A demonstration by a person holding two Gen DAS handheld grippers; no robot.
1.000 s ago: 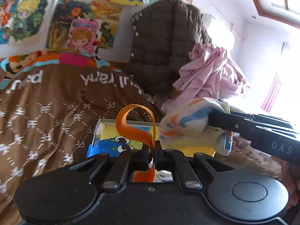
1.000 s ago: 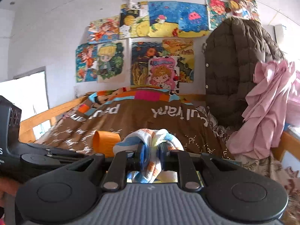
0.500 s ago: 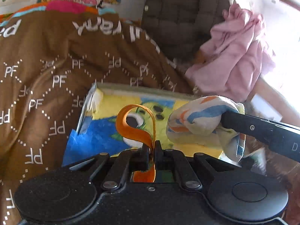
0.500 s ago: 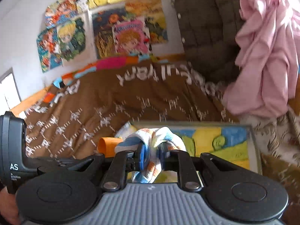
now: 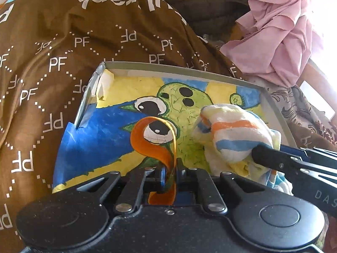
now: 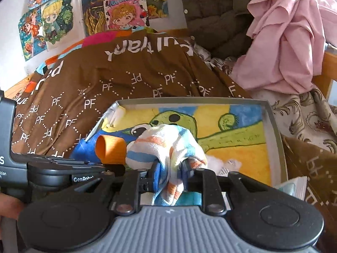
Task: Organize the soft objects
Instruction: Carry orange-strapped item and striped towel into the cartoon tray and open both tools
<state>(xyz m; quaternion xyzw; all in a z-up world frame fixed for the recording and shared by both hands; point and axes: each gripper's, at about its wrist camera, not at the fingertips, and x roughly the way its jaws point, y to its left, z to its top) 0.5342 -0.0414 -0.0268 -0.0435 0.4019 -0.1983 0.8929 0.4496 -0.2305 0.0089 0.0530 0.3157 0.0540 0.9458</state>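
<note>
My left gripper (image 5: 169, 168) is shut on an orange band (image 5: 153, 145) that curls up in a loop above the jaws. My right gripper (image 6: 170, 174) is shut on a bunched striped towel (image 6: 166, 145) with orange, blue and yellow stripes. Both hang over a shallow grey box (image 5: 179, 68) lined with a cartoon drawing in yellow, blue and green. In the left wrist view the striped towel (image 5: 233, 132) and the right gripper (image 5: 284, 162) are at the right. In the right wrist view the orange band (image 6: 110, 149) and the left gripper (image 6: 63, 166) are at the left.
The box (image 6: 271, 130) rests on a brown quilt (image 5: 63, 52) printed with white "PF" letters. A pink cloth (image 6: 290, 33) hangs at the right beside a dark padded jacket (image 6: 212, 10). Small white bits (image 6: 227, 164) lie inside the box. Cartoon posters (image 6: 124, 10) cover the wall.
Both grippers have tilted down and moved nearer the box, which now fills the middle of both views. Each still holds its item; the wall and posters have slid out of the top.
</note>
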